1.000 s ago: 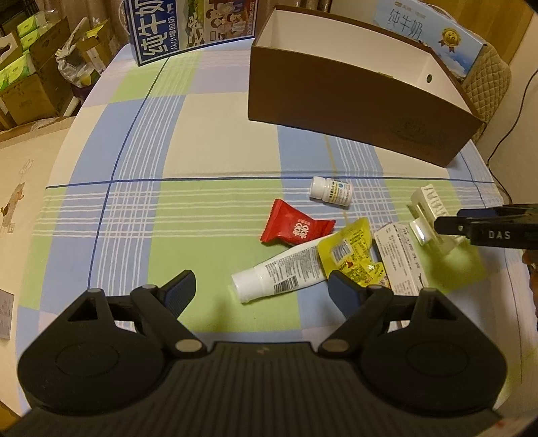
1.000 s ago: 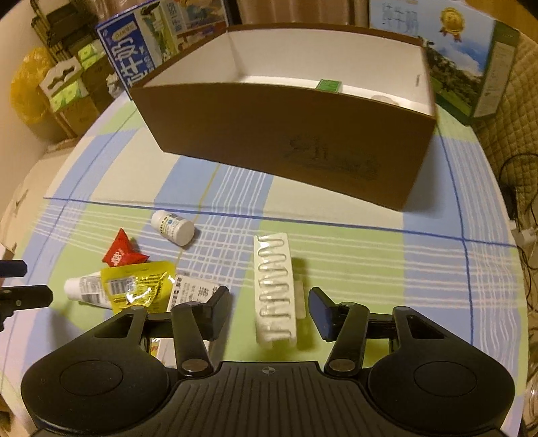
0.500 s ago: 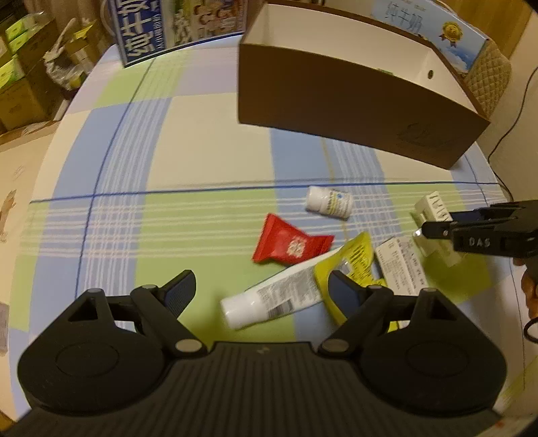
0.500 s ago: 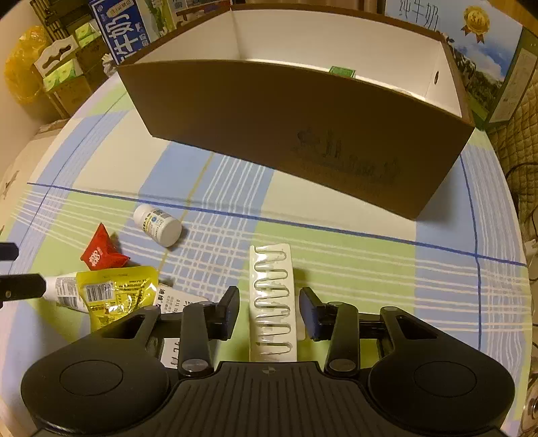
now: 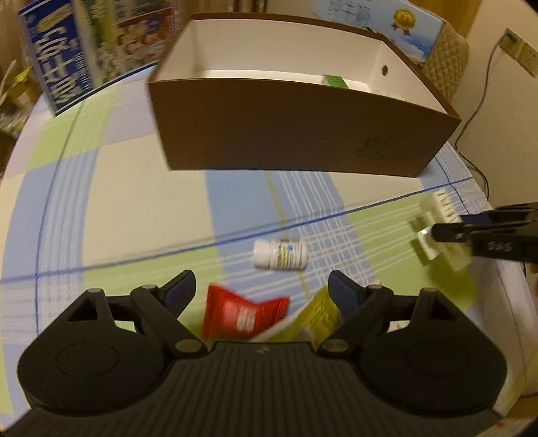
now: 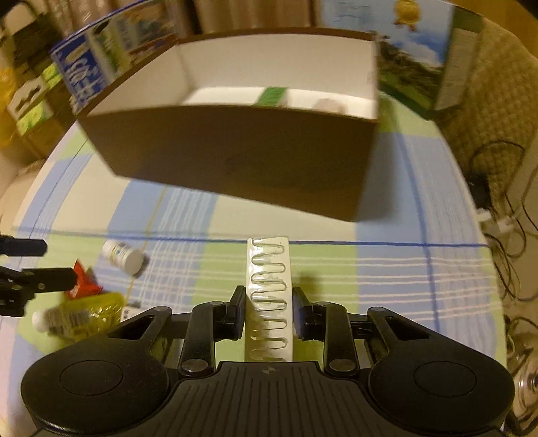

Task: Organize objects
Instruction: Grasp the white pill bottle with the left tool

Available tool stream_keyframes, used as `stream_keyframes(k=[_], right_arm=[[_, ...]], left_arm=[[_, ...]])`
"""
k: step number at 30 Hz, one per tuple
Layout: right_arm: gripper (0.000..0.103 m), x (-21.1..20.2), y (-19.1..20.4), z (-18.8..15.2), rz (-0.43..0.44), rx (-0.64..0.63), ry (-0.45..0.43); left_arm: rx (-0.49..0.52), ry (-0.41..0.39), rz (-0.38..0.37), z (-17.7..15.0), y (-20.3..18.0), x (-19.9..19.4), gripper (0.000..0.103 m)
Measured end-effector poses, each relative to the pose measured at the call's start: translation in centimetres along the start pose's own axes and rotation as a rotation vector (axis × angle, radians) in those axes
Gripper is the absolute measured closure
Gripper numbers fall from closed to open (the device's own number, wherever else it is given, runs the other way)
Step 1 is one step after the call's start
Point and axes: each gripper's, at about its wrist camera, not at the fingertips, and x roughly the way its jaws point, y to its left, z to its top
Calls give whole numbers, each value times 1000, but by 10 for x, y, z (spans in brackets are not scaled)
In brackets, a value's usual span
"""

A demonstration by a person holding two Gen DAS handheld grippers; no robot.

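Observation:
My right gripper (image 6: 268,311) is shut on a white blister pack (image 6: 268,289) and holds it above the checked cloth, in front of the brown cardboard box (image 6: 235,158). The pack and gripper also show at the right of the left wrist view (image 5: 437,228). My left gripper (image 5: 260,292) is open and empty above a red sachet (image 5: 240,314), a yellow sachet (image 5: 319,316) and a white pill bottle (image 5: 280,253). The box (image 5: 296,134) holds a green packet (image 5: 334,80).
Blue milk cartons stand behind the box at the left (image 5: 67,60) and right (image 5: 386,20). A white tube (image 6: 43,317) lies under the yellow sachet (image 6: 87,309). Cables (image 6: 504,235) hang off the table's right edge.
My right gripper closed on the blister pack and lifted it toward the box. My left gripper moved forward over the sachets, still open.

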Motion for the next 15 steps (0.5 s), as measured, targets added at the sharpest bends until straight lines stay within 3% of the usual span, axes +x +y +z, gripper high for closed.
stream_keyframes(k=[7,13,15], right_arm=[[78,-17,-24,-2,-27,90,-25],[78,-23,-28,-6,-38,125,-25],[78,-24,-29,-7,-40,131,-26]], left_arm=[[90,51,-33,15,-7,40,21],[150,89,-38,22,-12,62,33],[161,97,-42,22,-12,67,42]])
